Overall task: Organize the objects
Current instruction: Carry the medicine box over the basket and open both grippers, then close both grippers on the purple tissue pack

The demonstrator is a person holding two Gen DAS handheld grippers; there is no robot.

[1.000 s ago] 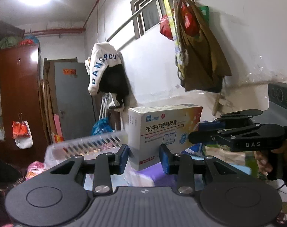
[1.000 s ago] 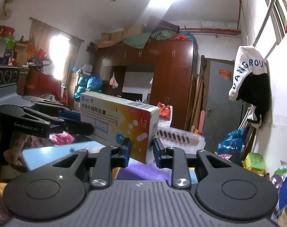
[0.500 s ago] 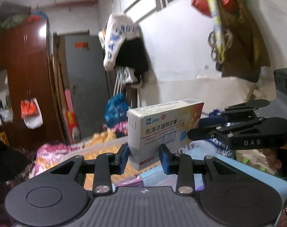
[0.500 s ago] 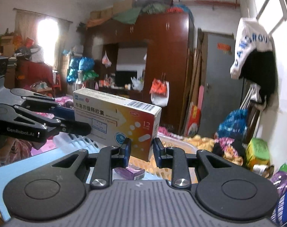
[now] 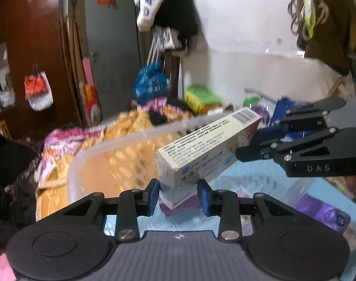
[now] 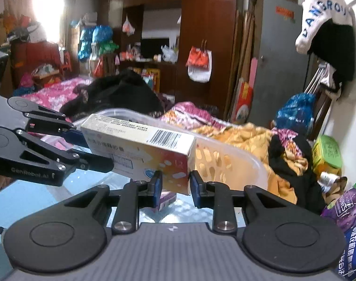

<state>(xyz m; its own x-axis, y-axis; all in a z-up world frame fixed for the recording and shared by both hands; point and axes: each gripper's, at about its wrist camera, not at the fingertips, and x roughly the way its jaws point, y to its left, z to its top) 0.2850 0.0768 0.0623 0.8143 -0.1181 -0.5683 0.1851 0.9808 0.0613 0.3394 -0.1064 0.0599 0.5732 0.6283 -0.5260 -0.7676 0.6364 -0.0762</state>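
Observation:
Both grippers hold one white and orange medicine box [image 5: 208, 147] by its two ends, above a clear slotted plastic basket [image 5: 121, 154]. My left gripper [image 5: 179, 195] is shut on the box's near end in the left wrist view. My right gripper [image 6: 175, 185] is shut on the other end of the box [image 6: 142, 149], barcode side up. The right gripper also shows at the right in the left wrist view [image 5: 245, 148]. The left gripper shows at the left in the right wrist view [image 6: 93, 151]. The basket [image 6: 227, 164] lies just behind the box.
A purple box [image 5: 323, 213] lies on the light blue table [image 5: 330, 192] at right; another small purple box [image 6: 166, 200] lies under the held box. A bed with pink and orange bedding [image 6: 236, 138] is behind. Bags [image 6: 346, 201] crowd the right edge.
Both grippers have tipped downward with the box, which now shows its top face and barcode. The basket and table have come into view below it.

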